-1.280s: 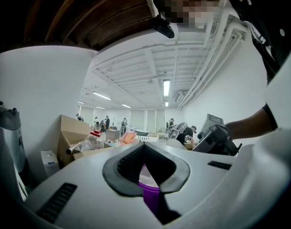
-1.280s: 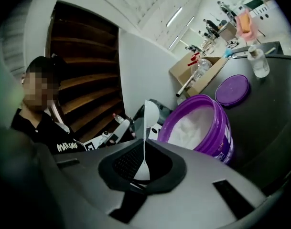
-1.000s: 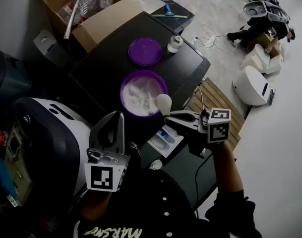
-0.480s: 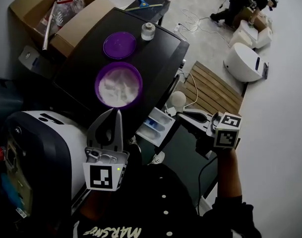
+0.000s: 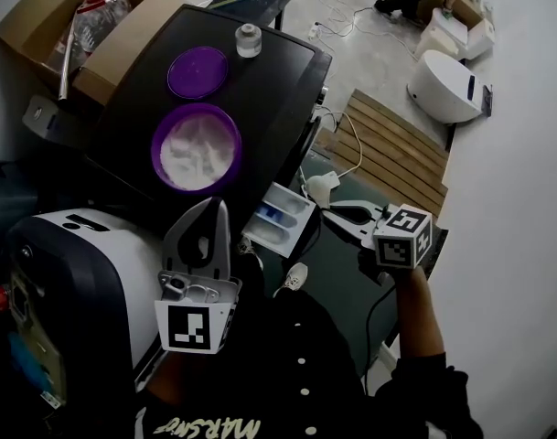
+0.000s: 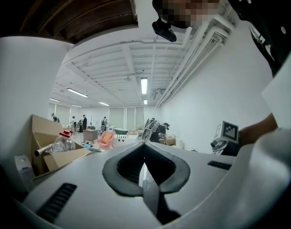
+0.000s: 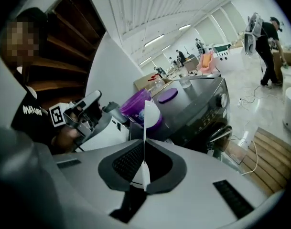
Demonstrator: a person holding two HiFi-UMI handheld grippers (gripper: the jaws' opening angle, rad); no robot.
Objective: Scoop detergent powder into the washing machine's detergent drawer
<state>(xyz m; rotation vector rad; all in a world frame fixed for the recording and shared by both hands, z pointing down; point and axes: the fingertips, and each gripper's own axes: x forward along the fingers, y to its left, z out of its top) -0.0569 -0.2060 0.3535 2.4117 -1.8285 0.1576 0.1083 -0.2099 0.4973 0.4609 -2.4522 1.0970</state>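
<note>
Right claw [image 5: 340, 211], clamped on the handle of the white scoop [image 5: 322, 188], has carried it from the purple powder tub [image 5: 196, 149], now well off to its left, to just above the open detergent drawer [image 5: 280, 219], so tipping comes next; left claw [image 5: 216, 216] closed, empty.

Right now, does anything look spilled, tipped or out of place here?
Nothing stands out. The purple tub sits upright on the washing machine with its lid beside it, the detergent drawer is pulled open, and the right gripper holds the white scoop beside it. No spilled powder shows.
</note>
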